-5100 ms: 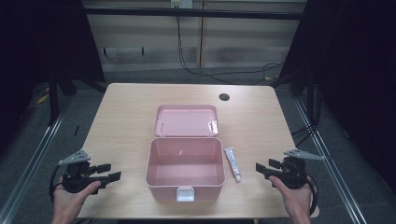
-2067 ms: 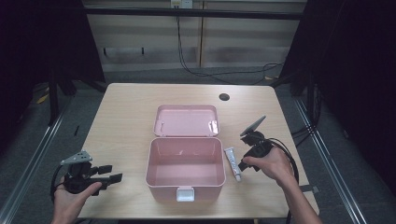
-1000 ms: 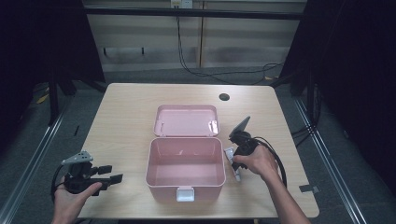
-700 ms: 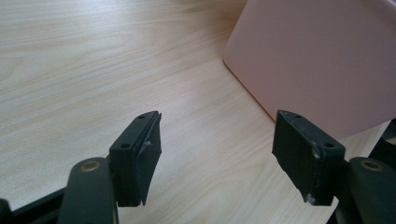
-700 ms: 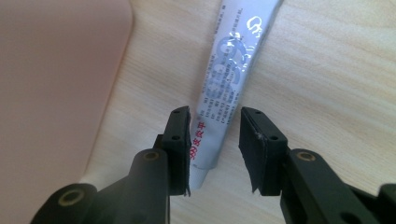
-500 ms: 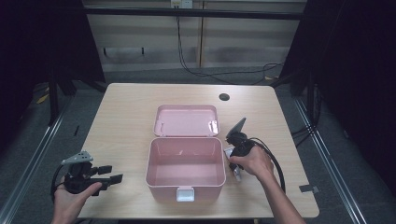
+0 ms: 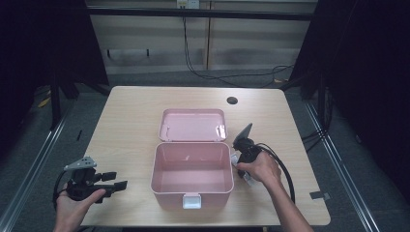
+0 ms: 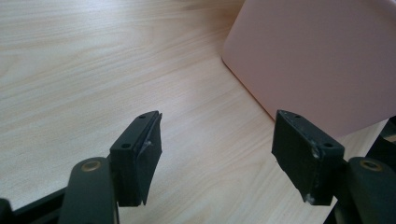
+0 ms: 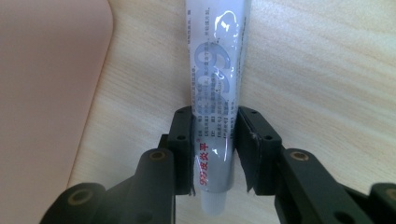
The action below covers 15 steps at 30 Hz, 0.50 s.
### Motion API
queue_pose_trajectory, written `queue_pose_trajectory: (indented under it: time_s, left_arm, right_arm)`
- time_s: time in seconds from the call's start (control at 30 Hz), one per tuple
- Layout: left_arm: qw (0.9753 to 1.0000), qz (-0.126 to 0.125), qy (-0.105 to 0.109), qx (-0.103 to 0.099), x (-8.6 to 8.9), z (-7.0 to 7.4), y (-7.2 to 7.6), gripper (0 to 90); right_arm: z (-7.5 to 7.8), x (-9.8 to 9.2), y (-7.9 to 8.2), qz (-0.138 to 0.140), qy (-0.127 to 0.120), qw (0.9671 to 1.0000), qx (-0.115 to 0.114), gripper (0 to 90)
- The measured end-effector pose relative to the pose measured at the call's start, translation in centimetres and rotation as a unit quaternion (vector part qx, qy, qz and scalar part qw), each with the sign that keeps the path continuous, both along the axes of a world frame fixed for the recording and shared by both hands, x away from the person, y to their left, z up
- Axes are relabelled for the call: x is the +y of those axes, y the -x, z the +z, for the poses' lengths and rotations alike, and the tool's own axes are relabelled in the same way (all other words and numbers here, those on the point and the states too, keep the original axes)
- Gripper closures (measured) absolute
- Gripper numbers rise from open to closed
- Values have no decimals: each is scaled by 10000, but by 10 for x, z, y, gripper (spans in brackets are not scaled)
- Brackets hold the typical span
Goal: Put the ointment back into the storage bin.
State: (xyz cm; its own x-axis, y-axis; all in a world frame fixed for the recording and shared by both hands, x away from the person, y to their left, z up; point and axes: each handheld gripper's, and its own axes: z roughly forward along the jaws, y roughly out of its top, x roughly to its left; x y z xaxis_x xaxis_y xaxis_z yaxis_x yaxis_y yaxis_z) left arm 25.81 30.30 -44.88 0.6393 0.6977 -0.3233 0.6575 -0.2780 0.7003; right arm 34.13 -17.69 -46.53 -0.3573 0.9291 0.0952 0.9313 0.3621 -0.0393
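Tube [image 9: 215, 107] print "999", red characters unclear | right tool [image 9: 215, 140] clamps it; left tool [image 8: 217, 154] wide

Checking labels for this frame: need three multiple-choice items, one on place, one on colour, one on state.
1. Where does the tube lie?
A. inside the box
B. on the table beside the box
C. on the lid

2. What colour is the box?
A. pink
B. blue
C. white

3. How is the right gripper?
A. open, well above the table
B. shut on nothing
C. shut on the tube

Answers:
1 B: it lies on the wooden table, at the box's right wall.
2 A: walls and open lid are pink.
3 C: both fingers press the tube's sides.
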Motion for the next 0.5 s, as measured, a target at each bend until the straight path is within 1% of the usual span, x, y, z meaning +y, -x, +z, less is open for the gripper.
queue_pose_trajectory:
  time_s: [0.07, 0.17, 0.23, 0.27, 0.37, 0.4, 0.47, 0.5]
  left_arm:
    - [10000, 1, 3, -6, 0, 0, 0, 330]
    - [10000, 7, 2, -6, 0, 0, 0, 330]
    - [10000, -12, -11, -3, 0, 0, 0, 335]
    - [10000, -54, -35, -6, 0, 0, 0, 338]
    - [10000, -51, -14, 0, 0, 0, 0, 340]
    - [10000, -26, -16, -11, 0, 0, 0, 340]
    - [10000, -23, -18, -10, 0, 0, 0, 339]
    - [10000, -19, -13, 5, 0, 0, 0, 338]
  right_arm:
    - [-1, 1, 0, 66, 33, 10000, -4, 681]
    - [-1, 2, 0, 77, 47, 10000, -6, 682]
    - [-2, 3, 0, 130, 84, 9999, -28, 685]
    - [-2, 4, 1, 218, 142, 9996, -49, 691]
    - [-1, 4, 0, 252, 140, 9996, -42, 695]
    - [0, 3, 0, 315, 194, 9993, -63, 711]
    - [1, 3, 0, 340, 177, 9992, -69, 713]
    - [3, 1, 1, 349, 120, 9993, -66, 714]
